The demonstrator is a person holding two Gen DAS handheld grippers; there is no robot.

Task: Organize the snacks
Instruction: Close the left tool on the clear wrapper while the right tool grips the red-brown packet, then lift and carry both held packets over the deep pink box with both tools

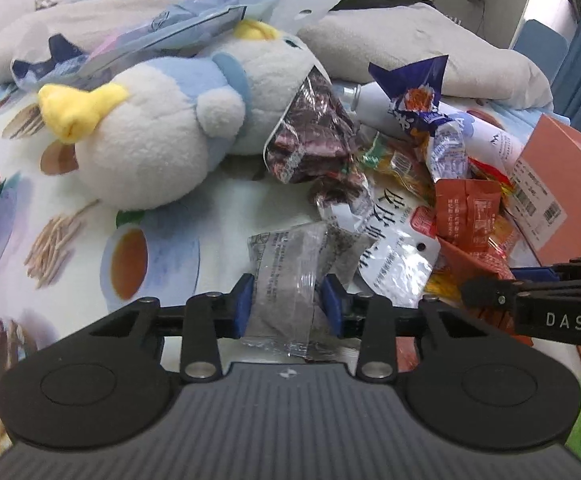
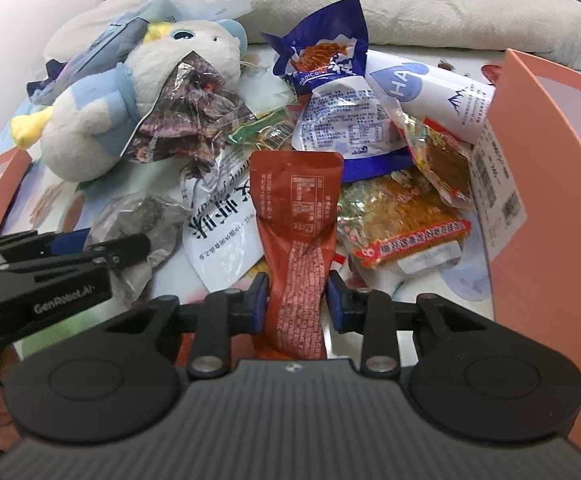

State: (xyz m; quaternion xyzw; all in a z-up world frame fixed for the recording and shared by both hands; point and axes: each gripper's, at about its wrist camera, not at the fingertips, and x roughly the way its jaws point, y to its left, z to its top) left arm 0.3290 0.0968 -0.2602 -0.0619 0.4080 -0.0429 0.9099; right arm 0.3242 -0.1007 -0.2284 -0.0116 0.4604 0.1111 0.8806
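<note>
Left gripper [image 1: 286,304] clamped on clear pouch [image 1: 286,276] | right gripper [image 2: 296,300] clamped on red packet [image 2: 296,232], both at snack pile's near edge | advice: lift singly, clear of pile, then set into orange box [image 2: 546,208].

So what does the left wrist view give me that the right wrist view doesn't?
Only the left wrist view shows the left gripper closed on the clear packet, pinched between its blue pads, and the plush's second yellow foot.

Only the right wrist view shows the right gripper closed on the red-brown pouch, and the orange noodle-like snack pack unobstructed.

Both show the plush toy, the dark dried-snack bag, the blue and white bag, the white tube and the salmon box.
</note>
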